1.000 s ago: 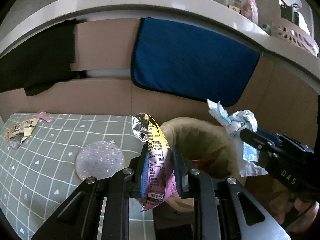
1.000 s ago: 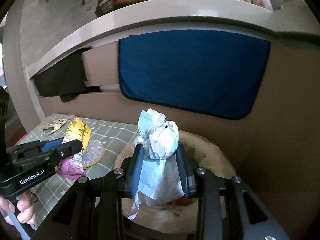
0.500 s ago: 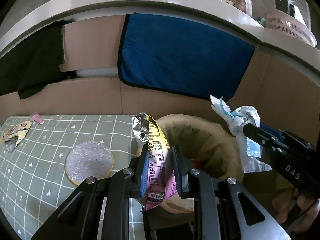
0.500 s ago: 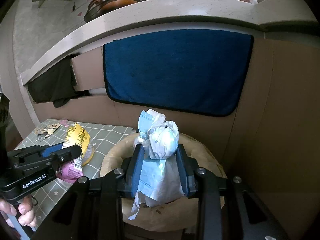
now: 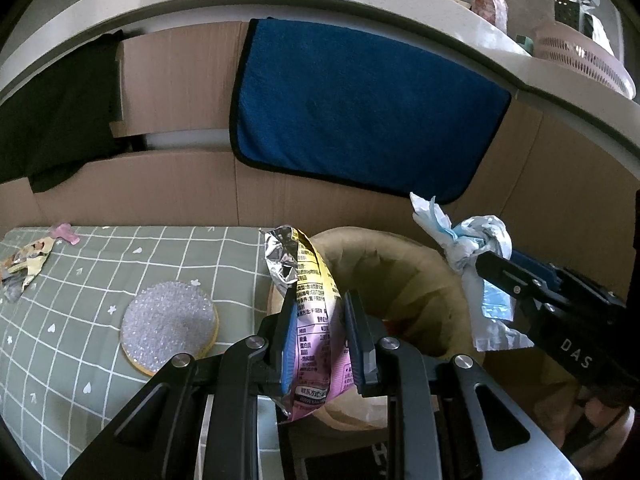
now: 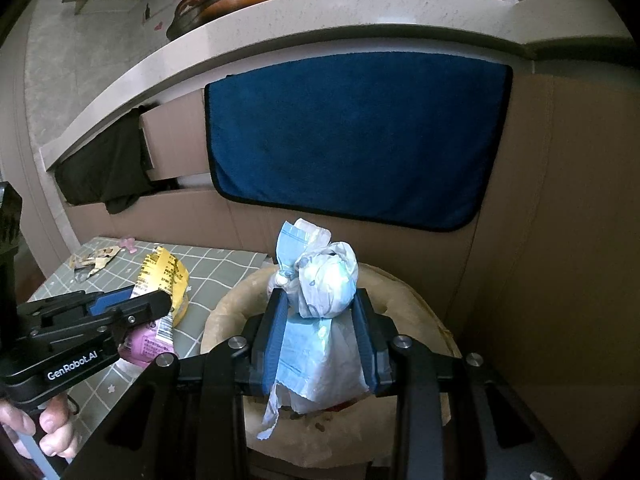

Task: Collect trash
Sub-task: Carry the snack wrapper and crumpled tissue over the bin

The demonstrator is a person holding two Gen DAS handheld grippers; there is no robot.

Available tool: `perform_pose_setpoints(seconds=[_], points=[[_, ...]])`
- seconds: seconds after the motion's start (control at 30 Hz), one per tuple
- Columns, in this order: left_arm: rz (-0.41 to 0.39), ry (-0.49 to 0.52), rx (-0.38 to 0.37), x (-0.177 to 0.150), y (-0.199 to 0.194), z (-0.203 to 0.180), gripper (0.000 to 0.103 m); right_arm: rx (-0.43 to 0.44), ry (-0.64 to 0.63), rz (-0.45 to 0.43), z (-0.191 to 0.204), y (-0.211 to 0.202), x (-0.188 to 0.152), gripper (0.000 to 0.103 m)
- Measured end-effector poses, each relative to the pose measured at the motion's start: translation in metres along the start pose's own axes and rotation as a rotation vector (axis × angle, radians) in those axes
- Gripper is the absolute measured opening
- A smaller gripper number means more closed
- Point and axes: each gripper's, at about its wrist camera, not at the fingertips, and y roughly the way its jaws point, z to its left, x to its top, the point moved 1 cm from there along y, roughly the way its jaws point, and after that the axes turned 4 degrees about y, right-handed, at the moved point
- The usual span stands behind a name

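Blue pads (image 5: 289, 344) of left gripper (image 5: 320, 340) pinched flat on snack wrapper (image 5: 316, 320); narrow gap, filled by the wrapper alone. Gripped at mid-body, foil mouth upright above the fingertips, pink end hanging below: probably so the wrapper falls free on release. Held over near-left rim of bin (image 5: 400, 280), not yet over the centre.

Right gripper (image 6: 320, 336) likewise closed, on crumpled tissue wad (image 6: 320, 320); knotted ball above the pads (image 6: 276, 340), loose tails trailing down toward the bin (image 6: 400, 304) opening. Sits directly above the bin mouth in right wrist view; reddish waste visible inside.

Bin lined in tan paper, standing off the right edge of table (image 5: 80, 360), against a cardboard wall. Placement there likely lets trash be carried straight off the table edge.

Remaining on green checked table: foil scrap (image 5: 24, 264) and pink scrap (image 5: 64, 232) at far-left corner, round glittery coaster (image 5: 170, 326) nearer the bin. Coaster probably not trash.

Judgement: both loads ready for drop; tissue better aligned than wrapper. Risk: wrapper catching on rim.
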Motion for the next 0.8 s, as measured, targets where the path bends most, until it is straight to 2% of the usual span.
perform_pose_setpoints(seconds=[0.8], points=[[0.018,-0.019,-0.055,0.003,0.018,0.008,0.023,-0.005,-0.006,0.025,0.0,0.022,0.002,0.031]])
